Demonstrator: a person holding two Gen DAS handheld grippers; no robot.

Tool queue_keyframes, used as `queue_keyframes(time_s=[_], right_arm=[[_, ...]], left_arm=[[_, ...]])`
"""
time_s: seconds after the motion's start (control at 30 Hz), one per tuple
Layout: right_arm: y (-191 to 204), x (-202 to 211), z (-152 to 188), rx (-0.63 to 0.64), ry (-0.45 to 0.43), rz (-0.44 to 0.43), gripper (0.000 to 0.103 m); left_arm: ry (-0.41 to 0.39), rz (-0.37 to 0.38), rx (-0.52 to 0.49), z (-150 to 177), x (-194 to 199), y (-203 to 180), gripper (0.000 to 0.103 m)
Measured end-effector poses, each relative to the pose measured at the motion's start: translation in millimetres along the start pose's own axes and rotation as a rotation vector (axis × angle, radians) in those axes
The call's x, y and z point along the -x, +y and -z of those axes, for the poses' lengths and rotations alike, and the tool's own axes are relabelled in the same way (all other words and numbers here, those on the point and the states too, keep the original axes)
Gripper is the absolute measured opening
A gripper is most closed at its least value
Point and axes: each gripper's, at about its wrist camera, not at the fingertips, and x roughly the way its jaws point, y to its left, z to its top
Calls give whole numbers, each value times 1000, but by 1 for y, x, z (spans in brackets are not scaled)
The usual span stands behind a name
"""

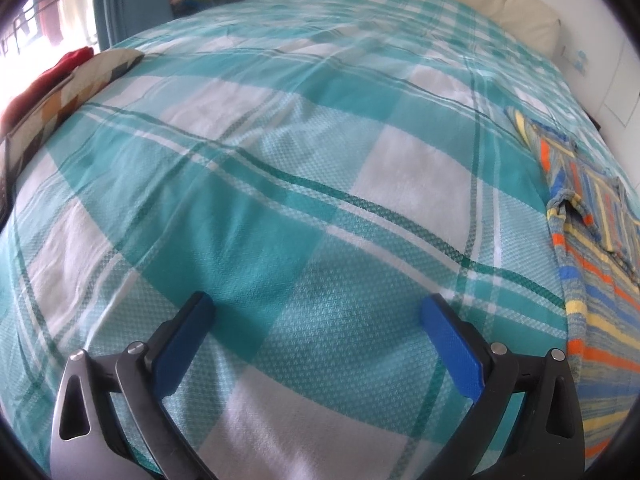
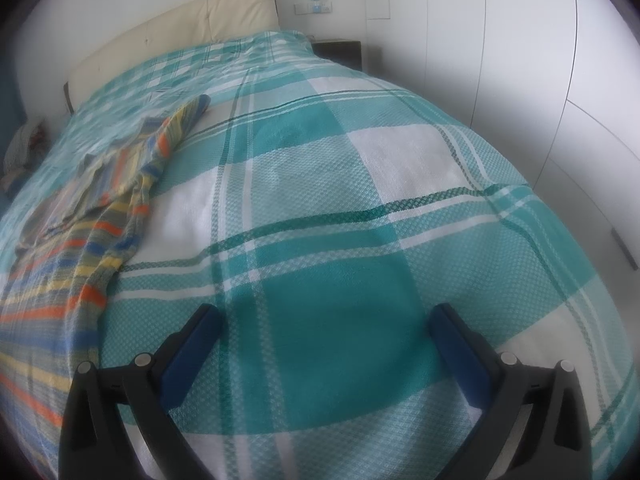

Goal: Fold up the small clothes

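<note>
Left tongs (image 1: 318, 312): jaws spread wide, empty, above the checked teal-and-white bedspread (image 1: 280, 160). Right tongs (image 2: 324, 322): likewise spread, holding nothing, over the same cover. Striped garment (image 1: 592, 248) lies flat on the bed, off to the right of the left tongs and to the left of the right tongs, touching neither. Beyond: cream headboard (image 2: 180, 28); patterned cushion (image 1: 72, 92) at the far left edge.

Striped shirt (image 1: 592, 264) (image 2: 92, 216), orange/blue/yellow/grey, lies flat w/ rumpled folds on the bed (image 1: 280, 184) (image 2: 340, 208), towards its middle.
</note>
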Motion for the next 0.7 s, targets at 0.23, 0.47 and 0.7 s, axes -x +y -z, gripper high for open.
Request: queue_keyframes(time_s=[0.23, 0.47, 0.7], right_arm=[[0, 0, 0, 0, 1, 1, 103], [0, 0, 0, 1, 2, 2, 103], [0, 0, 0, 1, 2, 3, 103]], left_arm=[[0, -7, -5, 0, -1, -1, 103], [0, -11, -9, 0, -1, -1, 103], [-1, -16, -12, 0, -2, -2, 103]])
